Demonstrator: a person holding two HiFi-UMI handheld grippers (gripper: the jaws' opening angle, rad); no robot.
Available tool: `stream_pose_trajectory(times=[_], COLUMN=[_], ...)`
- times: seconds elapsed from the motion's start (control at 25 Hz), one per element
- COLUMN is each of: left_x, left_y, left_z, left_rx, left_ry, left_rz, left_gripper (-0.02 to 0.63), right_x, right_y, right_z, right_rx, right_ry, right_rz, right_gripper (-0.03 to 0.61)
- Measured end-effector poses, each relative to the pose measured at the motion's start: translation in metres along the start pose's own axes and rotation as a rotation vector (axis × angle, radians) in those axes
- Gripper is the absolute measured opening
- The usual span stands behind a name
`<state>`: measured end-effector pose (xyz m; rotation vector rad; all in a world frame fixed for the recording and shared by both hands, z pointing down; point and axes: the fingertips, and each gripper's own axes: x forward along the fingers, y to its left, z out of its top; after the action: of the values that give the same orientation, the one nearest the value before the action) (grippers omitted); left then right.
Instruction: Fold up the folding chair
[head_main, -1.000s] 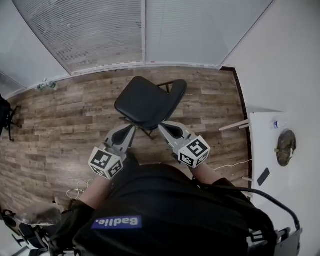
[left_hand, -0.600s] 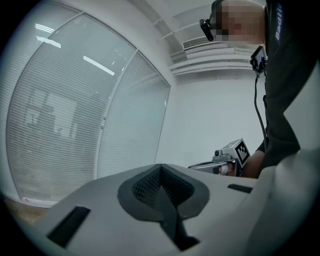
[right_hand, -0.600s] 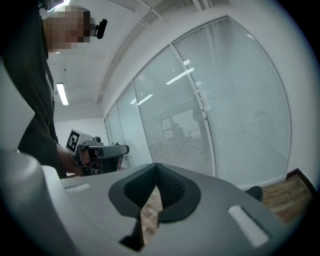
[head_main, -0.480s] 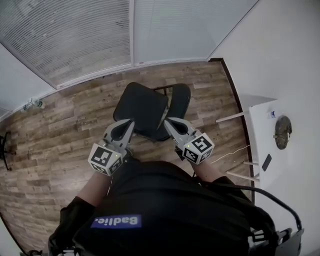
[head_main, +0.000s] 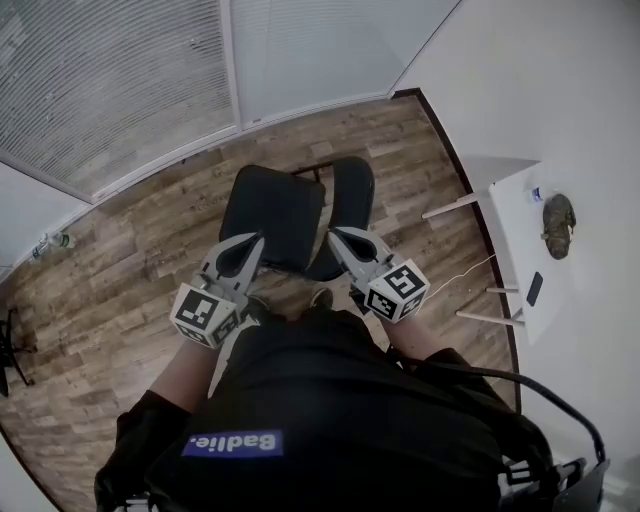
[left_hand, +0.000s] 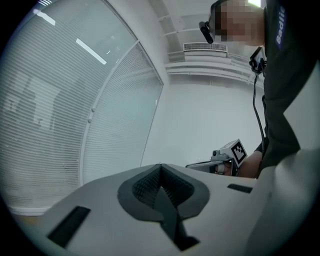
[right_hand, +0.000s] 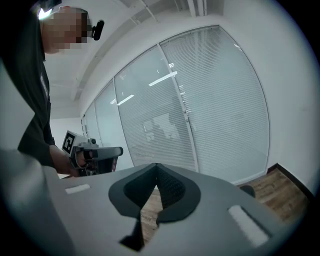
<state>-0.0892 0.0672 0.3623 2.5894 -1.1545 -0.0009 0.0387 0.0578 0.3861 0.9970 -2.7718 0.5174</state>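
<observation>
Your left gripper and right gripper are both closed on nothing, tips at the near seat edge of the folding chair, which stands unfolded on the wood floor. Open floor left; white table and wall close right. Since a second ago you've moved in on the chair
</observation>
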Motion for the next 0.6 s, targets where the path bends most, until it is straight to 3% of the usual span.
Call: stream_pose_trajectory(times=[0.32, 0.6], left_x=[0.049, 0.096], left_y=[-0.016, -0.028], left_z=[-0.004, -0.009], left_rx=[-0.015, 0.000], left_ry=[0.040, 0.081], left_rz=[-0.018, 0.020], left_gripper=[0.005, 0.005], right_x=[-0.024, -0.045], right_y=[-0.059, -0.111], right_z=[-0.017, -0.030], right_rx=[0.070, 0.099], right_ry=[0.008, 0.037], right_rz=[-0.057, -0.061], right_gripper=[0.002, 0.003])
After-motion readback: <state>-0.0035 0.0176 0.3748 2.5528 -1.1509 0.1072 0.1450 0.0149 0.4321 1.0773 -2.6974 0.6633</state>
